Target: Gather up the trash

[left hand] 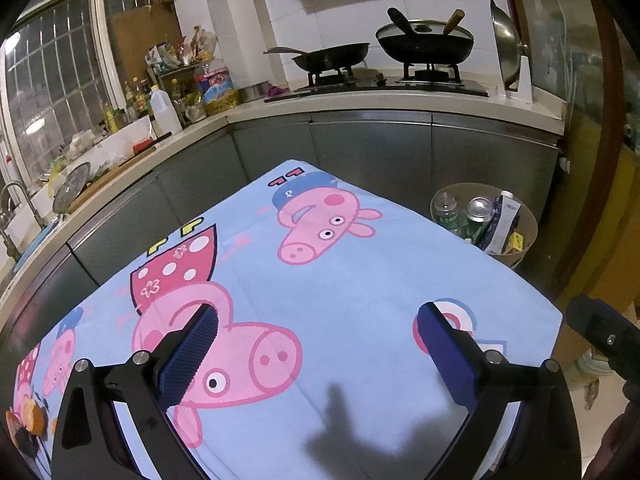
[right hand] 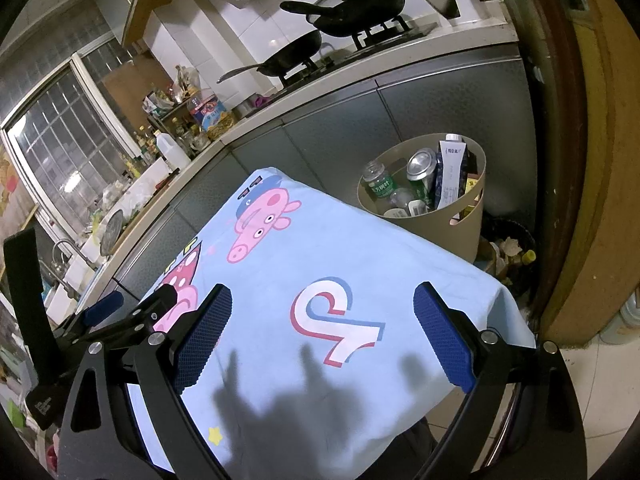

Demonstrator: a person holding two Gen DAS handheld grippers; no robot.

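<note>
Right wrist view: right gripper (right hand: 320, 336) gapes wide and empty over the cartoon cloth (right hand: 320, 248), like the left gripper (left hand: 316, 352). Trash already fills the beige bin (right hand: 464, 216) beyond the table's far corner; I'd scan the cloth carefully before declaring it finished.

Both wrist views look down over the cloth (left hand: 360, 300) toward the stove (right hand: 360, 40)

Home kitchen — gas stove (left hand: 384, 80), woks (left hand: 424, 42), sink (left hand: 24, 224)

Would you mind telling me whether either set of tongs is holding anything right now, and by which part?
Nothing is held: the left tongs and right tongs are both open over the tablecloth.
</note>
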